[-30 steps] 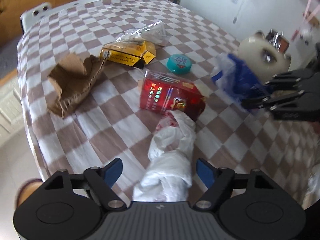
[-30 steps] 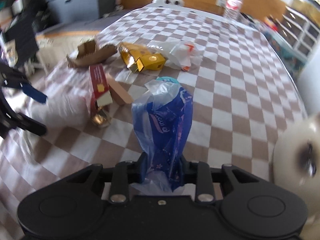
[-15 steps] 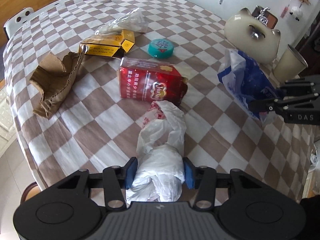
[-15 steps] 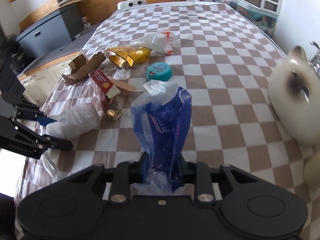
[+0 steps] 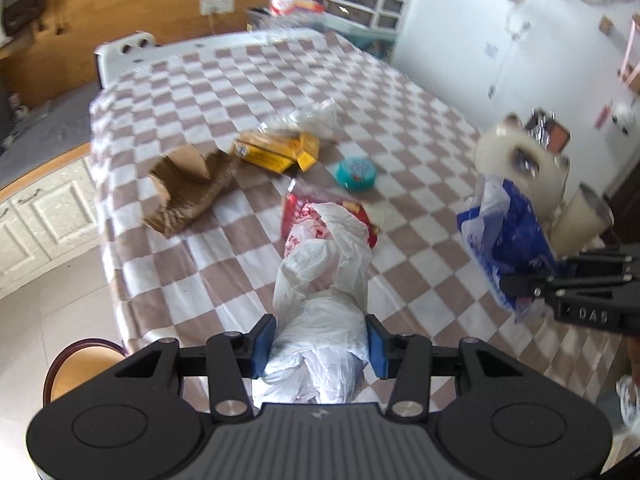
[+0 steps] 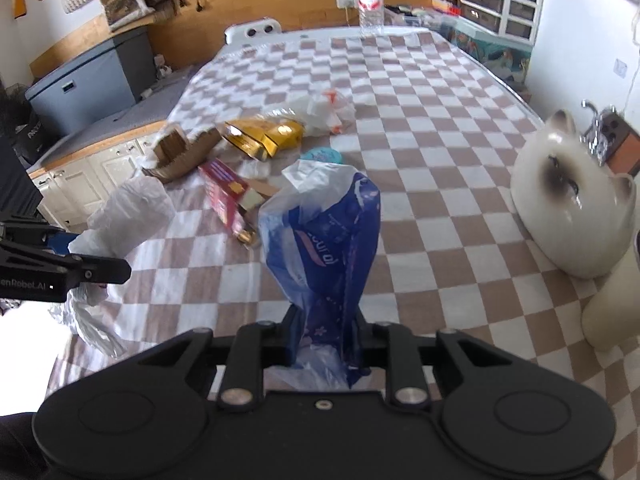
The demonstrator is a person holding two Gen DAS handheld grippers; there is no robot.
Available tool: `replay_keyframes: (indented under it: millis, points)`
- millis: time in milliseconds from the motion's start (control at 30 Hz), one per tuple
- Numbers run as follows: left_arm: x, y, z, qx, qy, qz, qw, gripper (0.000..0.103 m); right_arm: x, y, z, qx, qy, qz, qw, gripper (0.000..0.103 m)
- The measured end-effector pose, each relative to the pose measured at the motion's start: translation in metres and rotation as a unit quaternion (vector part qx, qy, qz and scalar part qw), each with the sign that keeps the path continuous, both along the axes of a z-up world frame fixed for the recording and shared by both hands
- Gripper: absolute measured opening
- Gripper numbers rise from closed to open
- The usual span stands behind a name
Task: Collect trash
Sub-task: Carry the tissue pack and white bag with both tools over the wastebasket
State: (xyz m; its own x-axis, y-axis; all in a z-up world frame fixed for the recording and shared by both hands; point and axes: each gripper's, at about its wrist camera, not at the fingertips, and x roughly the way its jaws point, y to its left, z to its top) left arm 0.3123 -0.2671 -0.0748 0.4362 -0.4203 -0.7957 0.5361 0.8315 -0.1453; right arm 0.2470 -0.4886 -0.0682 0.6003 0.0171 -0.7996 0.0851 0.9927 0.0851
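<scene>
1. The left gripper (image 5: 320, 340) pinches a crumpled white plastic bag (image 5: 326, 280) between its blue pads (image 5: 264, 338); the bag is lifted above the near edge of the checkered tablecloth (image 5: 224, 80).
2. The right gripper (image 6: 326, 336) is closing on a blue and white plastic bag (image 6: 328, 240), and its pads press the bag's lower part. The bag stands up from the jaws, above the near part of the table.
3. In the left wrist view, the right gripper with its blue bag is at the right, in front of a cream ceramic cat (image 5: 524, 160).
4. Other trash lies on the cloth near the middle: a red carton (image 6: 226, 194) just beyond the white bag, a torn brown cardboard piece (image 5: 188, 188) at the left, a yellow box (image 5: 280, 150) behind it, and a clear plastic wrapper (image 6: 320, 110) touching the yellow box on its far side.
5. A teal round lid (image 5: 355, 174) lies to the right of the yellow box, near the red carton.
6. A water bottle (image 6: 370, 0) stands upright at the far edge of the table.
7. A cream cup (image 5: 580, 220) stands just beside the ceramic cat at the right.
</scene>
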Motion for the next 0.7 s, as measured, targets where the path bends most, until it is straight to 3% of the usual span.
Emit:
replay_keyframes:
  millis: [300, 700]
  points:
    - [-0.033, 0.018, 0.032, -0.016, -0.038, 0.08, 0.996, 0.048, -0.005, 0.026, 0.038, 0.019, -0.055, 0.048, 0.997, 0.024]
    - [-0.071, 0.064, 0.055, -0.027, -0.07, 0.196, 0.9778, 0.048, -0.004, 0.065, 0.064, 0.032, -0.086, 0.112, 0.989, 0.021]
